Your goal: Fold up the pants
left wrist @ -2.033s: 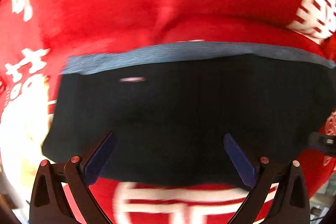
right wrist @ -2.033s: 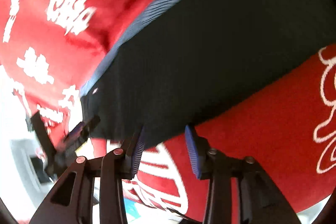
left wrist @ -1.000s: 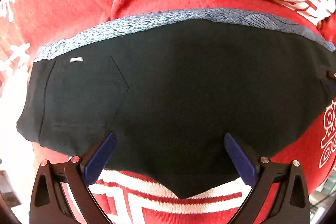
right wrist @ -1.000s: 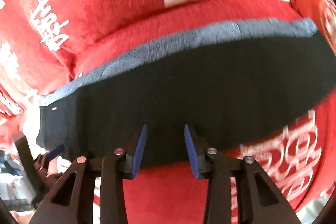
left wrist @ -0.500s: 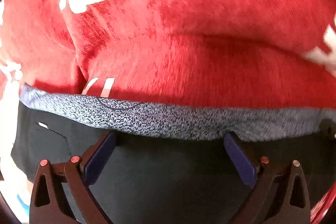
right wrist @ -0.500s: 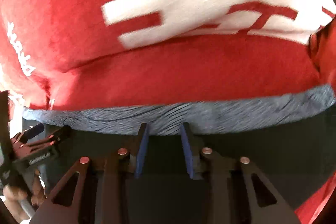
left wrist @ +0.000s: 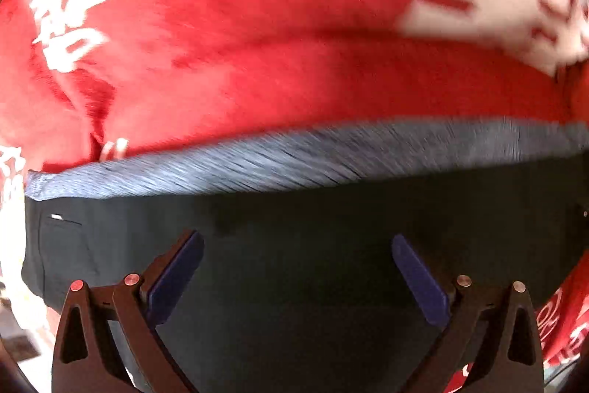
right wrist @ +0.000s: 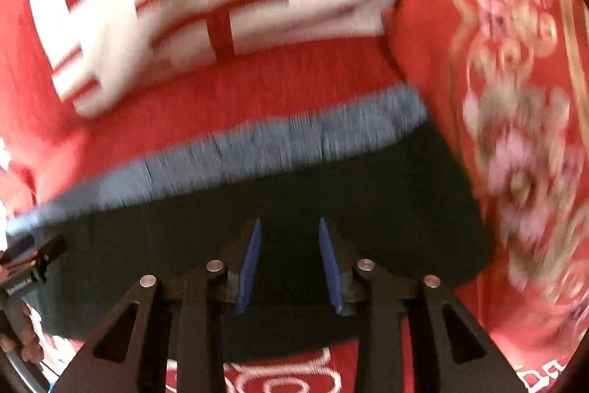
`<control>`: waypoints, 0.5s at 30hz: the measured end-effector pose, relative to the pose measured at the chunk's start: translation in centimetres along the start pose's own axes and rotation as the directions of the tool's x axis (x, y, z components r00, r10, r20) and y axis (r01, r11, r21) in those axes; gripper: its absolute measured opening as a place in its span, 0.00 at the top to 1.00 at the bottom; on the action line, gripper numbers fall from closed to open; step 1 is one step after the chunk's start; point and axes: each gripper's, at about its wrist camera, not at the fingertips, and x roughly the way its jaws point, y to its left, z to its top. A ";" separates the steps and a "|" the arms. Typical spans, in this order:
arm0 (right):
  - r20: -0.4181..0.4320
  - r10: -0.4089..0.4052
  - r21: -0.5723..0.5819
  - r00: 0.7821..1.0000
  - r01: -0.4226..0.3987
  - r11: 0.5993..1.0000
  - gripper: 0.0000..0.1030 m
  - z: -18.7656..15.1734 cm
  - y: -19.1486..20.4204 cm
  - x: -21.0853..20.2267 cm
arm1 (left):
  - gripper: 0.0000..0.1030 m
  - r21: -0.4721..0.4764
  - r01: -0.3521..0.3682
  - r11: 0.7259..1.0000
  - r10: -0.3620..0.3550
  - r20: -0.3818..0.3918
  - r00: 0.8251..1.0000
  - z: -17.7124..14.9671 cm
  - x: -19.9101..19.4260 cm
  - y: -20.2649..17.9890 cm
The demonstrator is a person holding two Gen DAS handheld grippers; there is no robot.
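Since half a second ago the grey waistband (left wrist: 294,164) has slid up both views, so more of the black pants (left wrist: 302,264) lies under each tool; one pair of pants, spread flat on a red blanket (left wrist: 257,43) with large white characters, blurred beyond reading; a small white tag (left wrist: 56,217) sits just below the waistband's left end, its print too small to tell. Left tool (left wrist: 294,273) stands wide open above the pants, nothing between its pads; right tool (right wrist: 289,264) hovers over the pants below the waistband, jaws narrow and opening, gripping nothing. A red patterned cushion (right wrist: 515,116) borders the waistband's right end.
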 end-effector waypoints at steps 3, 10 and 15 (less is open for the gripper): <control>0.040 0.012 0.020 0.999 -0.013 1.000 0.62 -0.9 -0.6 0.3 | 0.00 -0.008 -0.040 0.999 0.040 0.031 0.999 -0.5 0.3 -0.9; 0.034 0.029 -0.037 0.999 -0.028 0.999 0.38 -0.6 1.4 1.1 | 0.00 -0.031 0.000 1.000 0.000 -0.008 1.000 -0.9 0.7 0.0; 0.010 0.059 0.018 0.998 -0.059 0.998 0.38 -0.9 2.0 0.0 | 0.00 -0.020 -0.026 0.999 0.026 0.010 1.000 -0.8 0.3 -0.6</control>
